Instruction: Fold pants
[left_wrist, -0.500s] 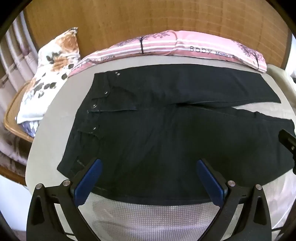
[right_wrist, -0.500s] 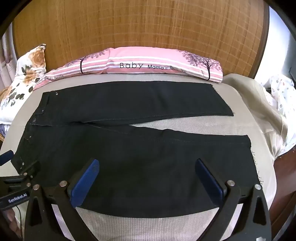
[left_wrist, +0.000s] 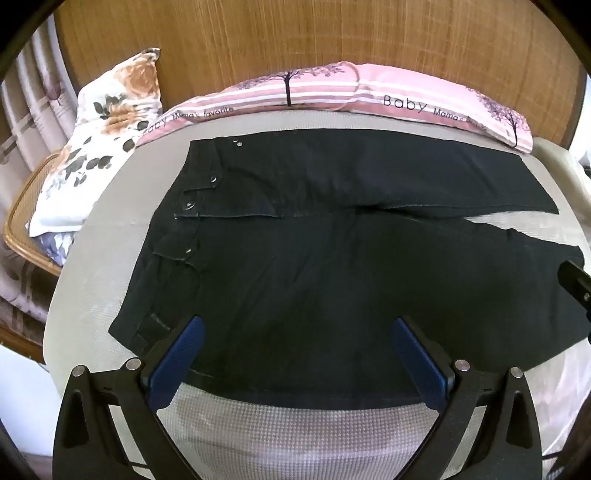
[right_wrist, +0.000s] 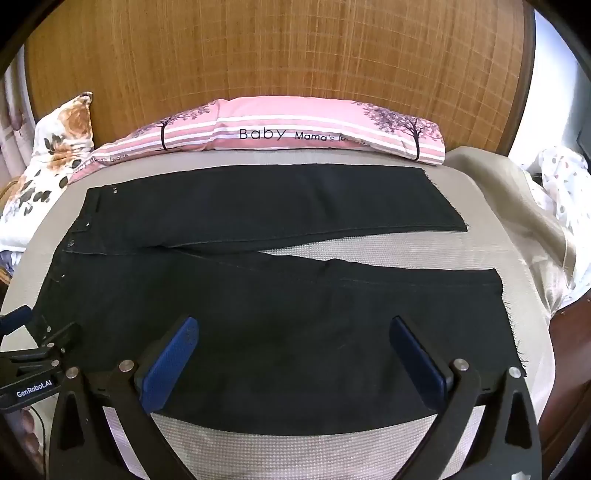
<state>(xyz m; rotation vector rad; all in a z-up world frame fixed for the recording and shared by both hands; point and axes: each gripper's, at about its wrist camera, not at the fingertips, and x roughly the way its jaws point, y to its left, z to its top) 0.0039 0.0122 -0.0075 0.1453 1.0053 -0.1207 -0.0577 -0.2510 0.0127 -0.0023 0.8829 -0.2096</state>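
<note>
One pair of black pants (right_wrist: 258, 302) lies spread flat on the bed (right_wrist: 332, 454), which is covered by a grey waffle-textured sheet. The waistband, with its metal snaps, sits toward the bed's left edge, and the two legs run out toward the right edge, parting in a narrow wedge that shows the sheet between them. The far leg lies just short of the head of the bed; the near leg reaches close to the front edge.

The left gripper (left_wrist: 295, 354) hangs over the near leg by the waistband end, its blue-padded jaws spread wide with nothing pinched between them. The right gripper (right_wrist: 291, 350) hangs over the same leg nearer the hem, jaws likewise spread wide and empty. Whether any pad touches the cloth I cannot tell.

Along the head of the bed a pink striped pillow (right_wrist: 295, 129) lies against a wooden headboard (right_wrist: 277, 55). A floral pillow (left_wrist: 107, 147) leans off the far left corner.
</note>
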